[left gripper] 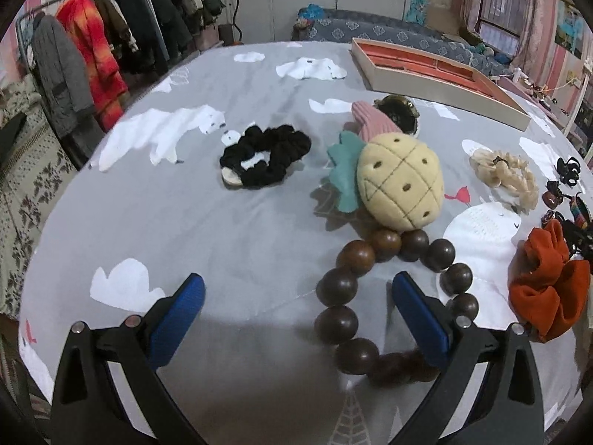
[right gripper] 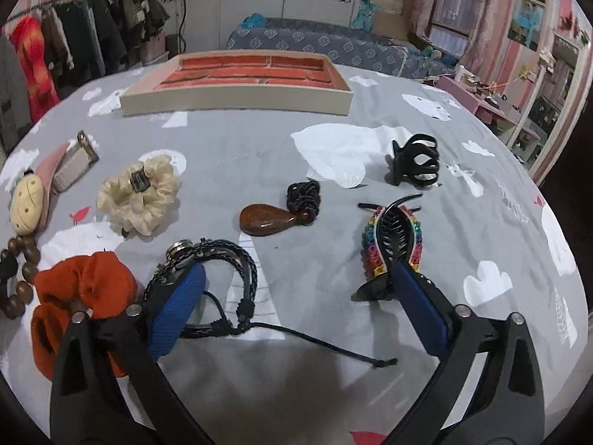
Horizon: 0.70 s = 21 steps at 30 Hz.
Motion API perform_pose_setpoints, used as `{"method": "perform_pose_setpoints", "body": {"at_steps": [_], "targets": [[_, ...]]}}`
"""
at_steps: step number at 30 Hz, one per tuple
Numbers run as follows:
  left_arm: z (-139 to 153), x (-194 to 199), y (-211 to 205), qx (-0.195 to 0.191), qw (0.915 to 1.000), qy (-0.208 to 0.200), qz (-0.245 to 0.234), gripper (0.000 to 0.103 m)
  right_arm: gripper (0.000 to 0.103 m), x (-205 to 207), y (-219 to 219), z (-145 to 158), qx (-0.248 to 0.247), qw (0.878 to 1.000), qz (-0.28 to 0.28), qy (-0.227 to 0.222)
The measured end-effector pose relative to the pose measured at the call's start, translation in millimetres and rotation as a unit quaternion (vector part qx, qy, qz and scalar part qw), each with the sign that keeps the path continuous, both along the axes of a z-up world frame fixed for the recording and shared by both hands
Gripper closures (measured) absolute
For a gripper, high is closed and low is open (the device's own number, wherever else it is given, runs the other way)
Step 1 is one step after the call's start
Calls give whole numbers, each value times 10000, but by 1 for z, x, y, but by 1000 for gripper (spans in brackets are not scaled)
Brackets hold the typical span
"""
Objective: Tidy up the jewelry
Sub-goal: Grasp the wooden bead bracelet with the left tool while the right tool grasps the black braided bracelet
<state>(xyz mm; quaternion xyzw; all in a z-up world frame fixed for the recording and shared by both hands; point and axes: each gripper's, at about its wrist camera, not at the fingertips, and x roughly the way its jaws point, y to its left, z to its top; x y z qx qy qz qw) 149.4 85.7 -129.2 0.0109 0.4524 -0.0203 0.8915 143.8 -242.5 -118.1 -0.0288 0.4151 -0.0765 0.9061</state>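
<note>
A: Start at the left. What lies on the bed?

B: In the left wrist view, a black scrunchie lies farthest left on the grey sheet. Right of it sits a plush pineapple, touching a wooden bead bracelet just below it. The left gripper has its fingers spread wide, holding nothing; the right finger sits inside the bead loop (the left one is over bare sheet).

A: And further right?

B: A cream scrunchie, then an orange scrunchie near the edge. The tray with its red lining stands at the far side of the bed.

A: The other camera?

B: The right gripper is spread too, empty. Its left finger overlaps a black braided bracelet; its right finger is at the rainbow hair claw. Between them, farther off, lies a brown teardrop pendant on a black cord, and a black hair claw sits beyond to the right. The tray's compartments look empty from here.
</note>
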Motion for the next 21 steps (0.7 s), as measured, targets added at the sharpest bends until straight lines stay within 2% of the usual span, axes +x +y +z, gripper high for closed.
{"method": "perform_pose_setpoints", "body": {"at_steps": [3, 5, 9, 12, 13, 14, 21], "targets": [[-1, -1, 3, -11, 10000, 48, -21, 4, 13, 1, 4, -1, -144, 9999, 27, -7], [0, -2, 3, 47, 10000, 9, -43, 4, 25, 0, 4, 3, -121, 9999, 61, -43], [-1, -1, 2, 25, 10000, 4, -89, 5, 31, -1, 6, 7, 19, 9998, 180, -46], [-2, 0, 3, -23, 10000, 17, -75, 5, 44, 1, 8, 4, 142, 9994, 305, 72], [-1, 0, 3, -14, 10000, 14, -73, 6, 52, 1, 9, 3, 206, 9992, 328, 105], [-1, 0, 3, -10, 10000, 0, -76, 9, 57, 2, 9, 1, 270, 9989, 356, 146], [-2, 1, -2, 35, 9999, -33, -129, 21, 57, 7, 10, -8, 407, 9980, 386, 275]]}}
